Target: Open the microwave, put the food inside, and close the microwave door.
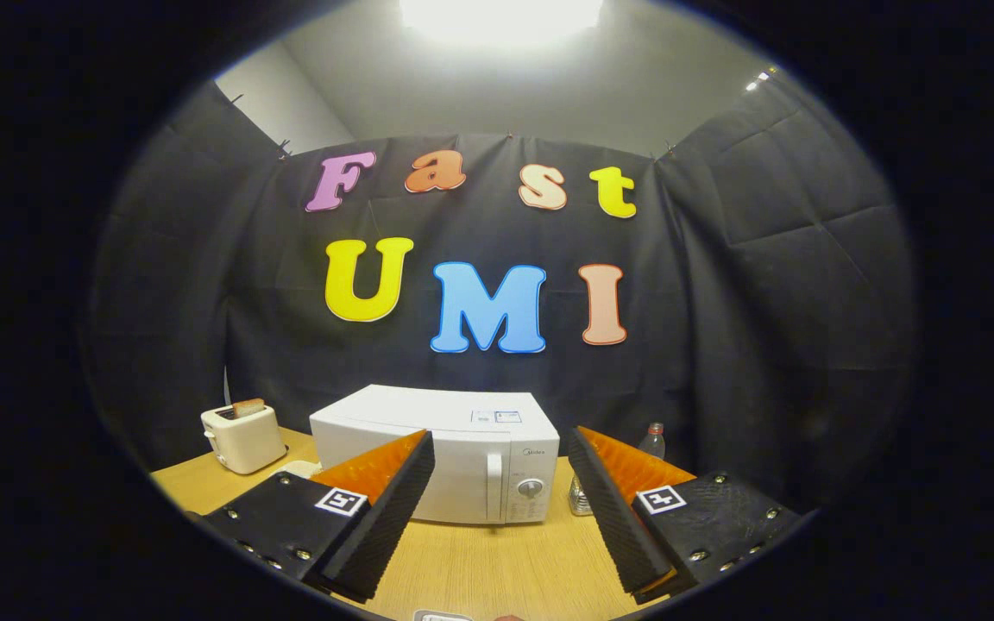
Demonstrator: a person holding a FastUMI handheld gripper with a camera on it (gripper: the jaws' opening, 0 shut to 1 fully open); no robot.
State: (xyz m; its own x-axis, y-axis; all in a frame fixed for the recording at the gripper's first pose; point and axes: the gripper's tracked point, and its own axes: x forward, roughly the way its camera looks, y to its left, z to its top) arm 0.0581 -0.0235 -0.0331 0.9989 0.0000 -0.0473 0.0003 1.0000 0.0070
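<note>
A white microwave (454, 453) stands on the wooden table (480, 561) beyond my fingers, its door shut and its vertical handle (493, 487) and a round dial facing me. My gripper (501, 479) hovers above the table in front of it, open wide, with nothing between the fingers. The left finger covers the microwave's lower left corner. A pale object (298, 468) peeks out just left of the microwave behind the left finger; I cannot tell what it is.
A cream toaster (243, 437) with a slice of bread sticking out stands left of the microwave. A clear bottle (652, 442) and a small glass item (580, 498) stand to its right, behind the right finger. Something white lies at the table's near edge.
</note>
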